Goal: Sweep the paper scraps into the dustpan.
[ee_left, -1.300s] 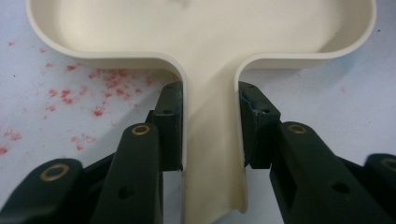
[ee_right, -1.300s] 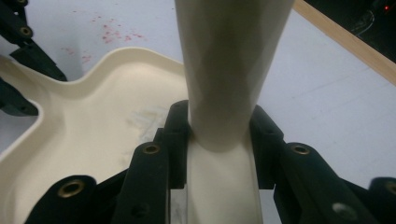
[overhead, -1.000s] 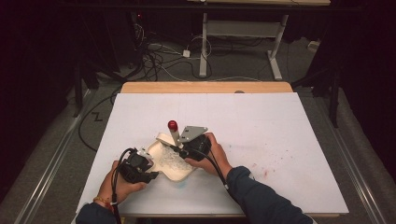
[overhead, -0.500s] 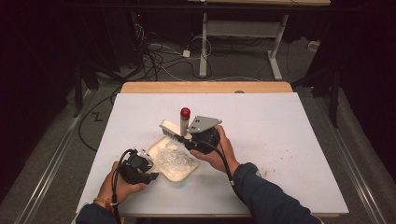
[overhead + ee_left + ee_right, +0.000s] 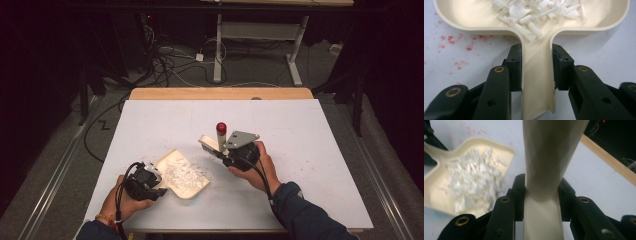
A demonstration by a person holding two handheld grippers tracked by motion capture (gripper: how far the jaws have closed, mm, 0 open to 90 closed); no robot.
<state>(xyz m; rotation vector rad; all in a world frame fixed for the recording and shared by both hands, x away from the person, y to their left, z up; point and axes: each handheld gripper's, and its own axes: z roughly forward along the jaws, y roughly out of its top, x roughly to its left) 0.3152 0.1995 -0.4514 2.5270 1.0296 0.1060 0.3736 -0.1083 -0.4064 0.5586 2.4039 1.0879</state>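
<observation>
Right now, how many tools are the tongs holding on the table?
2. The cream dustpan, full of white scraps, sits near the table's front left, gripped by its handle. The cream brush with a red-tipped handle is held right of it.

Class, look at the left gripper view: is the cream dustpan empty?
No: the dustpan holds a heap of white paper scraps in its tray.

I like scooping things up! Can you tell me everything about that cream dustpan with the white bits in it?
The cream plastic dustpan is a shallow, smooth tray with rounded corners, a raised rim and a narrow channel-shaped handle. It lies flat near the front left of the white table, which has faint red specks near it. A heap of white shredded paper scraps fills the pan. The left gripper is shut on the handle, one black jaw on each side.
</observation>
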